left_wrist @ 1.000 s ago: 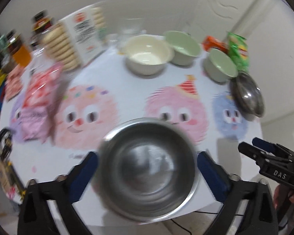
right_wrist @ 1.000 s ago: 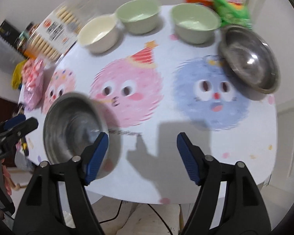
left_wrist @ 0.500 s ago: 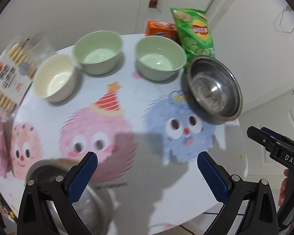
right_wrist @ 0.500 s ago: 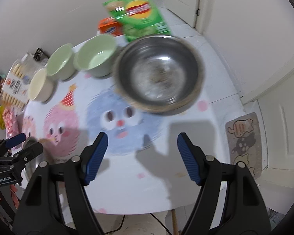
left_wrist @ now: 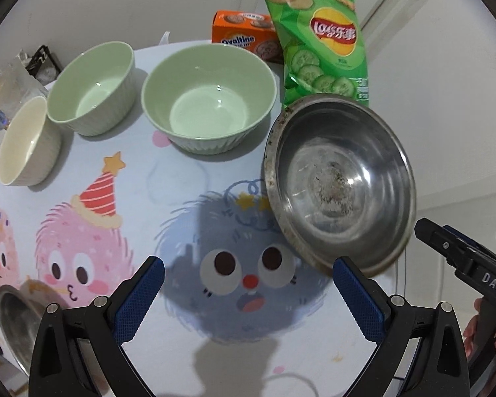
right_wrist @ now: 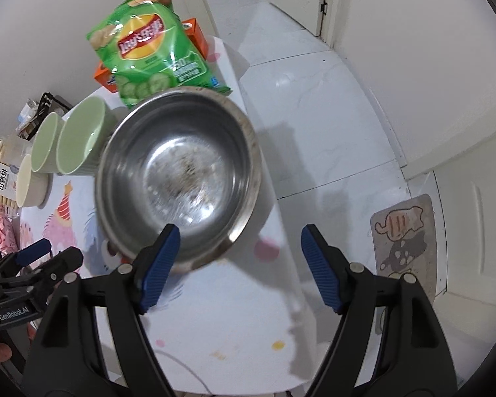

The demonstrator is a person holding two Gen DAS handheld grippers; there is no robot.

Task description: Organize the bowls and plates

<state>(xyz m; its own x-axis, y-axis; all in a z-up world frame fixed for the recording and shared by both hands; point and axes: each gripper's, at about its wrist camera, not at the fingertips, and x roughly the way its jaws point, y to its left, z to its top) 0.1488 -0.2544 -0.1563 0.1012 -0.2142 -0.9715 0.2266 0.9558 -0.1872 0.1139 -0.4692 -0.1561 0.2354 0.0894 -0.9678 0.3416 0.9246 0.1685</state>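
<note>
Both tongs, left [left_wrist: 248, 292] and right [right_wrist: 239, 264], are held apart and empty; the view has been swung from the near steel bowl [left_wrist: 13, 321] to the far steel bowl [right_wrist: 178, 178], likely targeted next.

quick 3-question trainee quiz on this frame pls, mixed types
1. True or false: the right tongs are shut on the steel bowl.
2. How many ceramic bowls stand on the table? A) two B) three C) four
3. Fill in: the green chip bag leans against an orange ____.

Key:
1. False. Both the right and left tongs are open and hold nothing.
2. B: green bowl, second green bowl, cream bowl.
3. Box.
</note>
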